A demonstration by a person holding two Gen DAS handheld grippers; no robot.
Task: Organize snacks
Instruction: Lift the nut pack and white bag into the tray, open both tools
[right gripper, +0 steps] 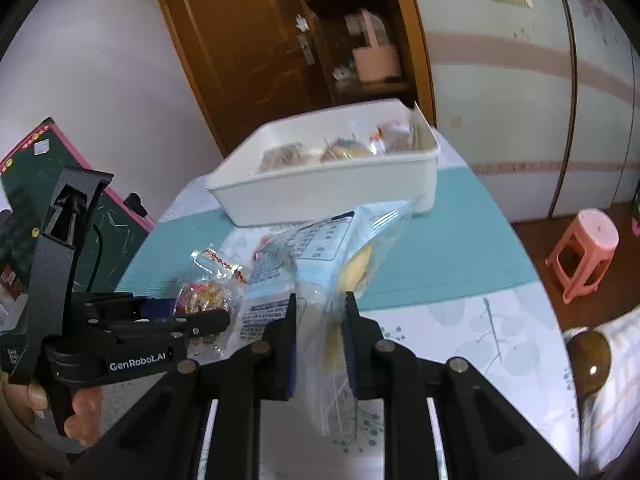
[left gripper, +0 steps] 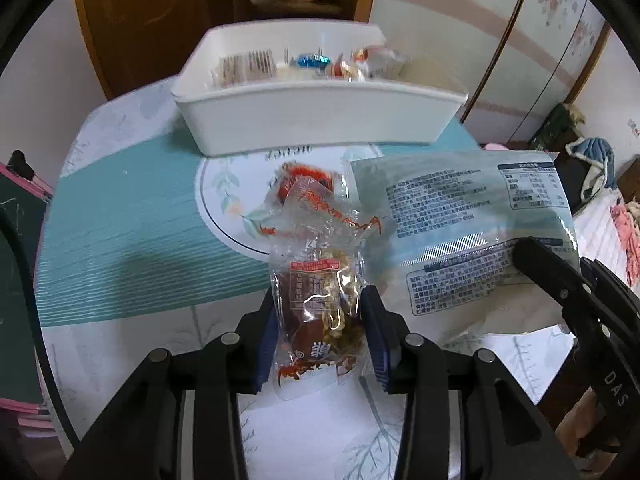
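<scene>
Pinched in the left gripper, a clear snack packet and, in the right gripper, a pale blue bag await the part-filled white bin, one red-printed packet left lying on the table.

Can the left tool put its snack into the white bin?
Probably yes. The left tool grips the snack, and the bin sits open-topped just ahead, with only loose wrappers lying low between.

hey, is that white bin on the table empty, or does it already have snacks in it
Not empty. The white bin already holds several wrapped snacks along its far side, visible over the rim in both wrist views. How full it is cannot be told.
</scene>
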